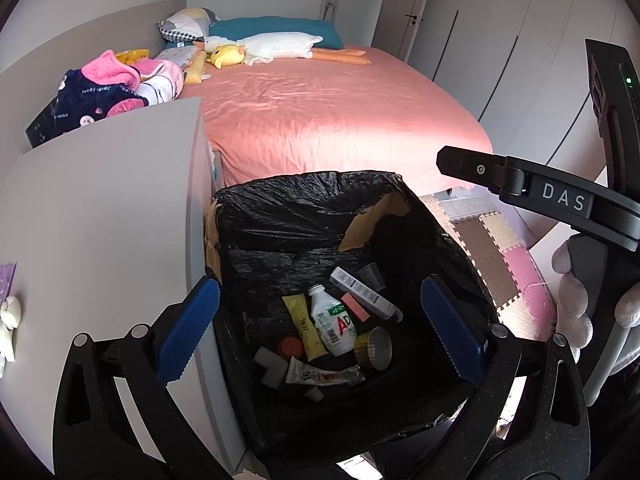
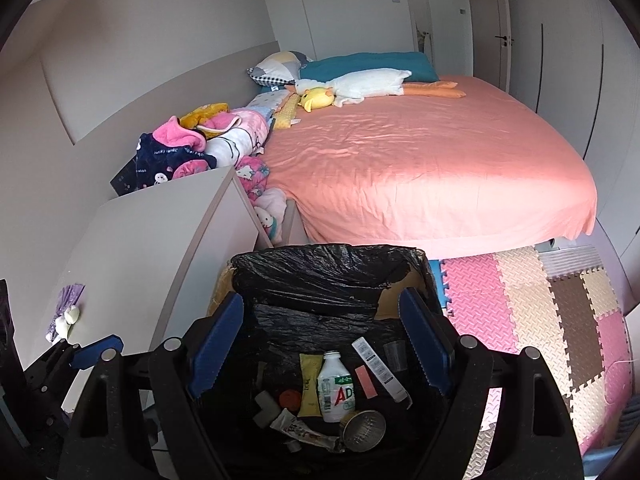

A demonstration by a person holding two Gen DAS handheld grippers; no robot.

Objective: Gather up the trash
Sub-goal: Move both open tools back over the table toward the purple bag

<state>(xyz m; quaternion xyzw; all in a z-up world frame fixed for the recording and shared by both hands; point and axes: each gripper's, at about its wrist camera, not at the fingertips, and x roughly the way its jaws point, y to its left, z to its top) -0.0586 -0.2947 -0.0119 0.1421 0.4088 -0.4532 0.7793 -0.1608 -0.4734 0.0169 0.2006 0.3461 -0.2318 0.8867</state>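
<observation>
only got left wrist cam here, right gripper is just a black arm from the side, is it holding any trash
Observer: No. The right gripper is open with nothing between its blue pads; it hangs above the trash bin.
Operator: ok anything soft lying low down that i'm missing
Observer: Yes. A pink cartoon-print blanket is bunched in the gap between the cabinet and the bed.
</observation>
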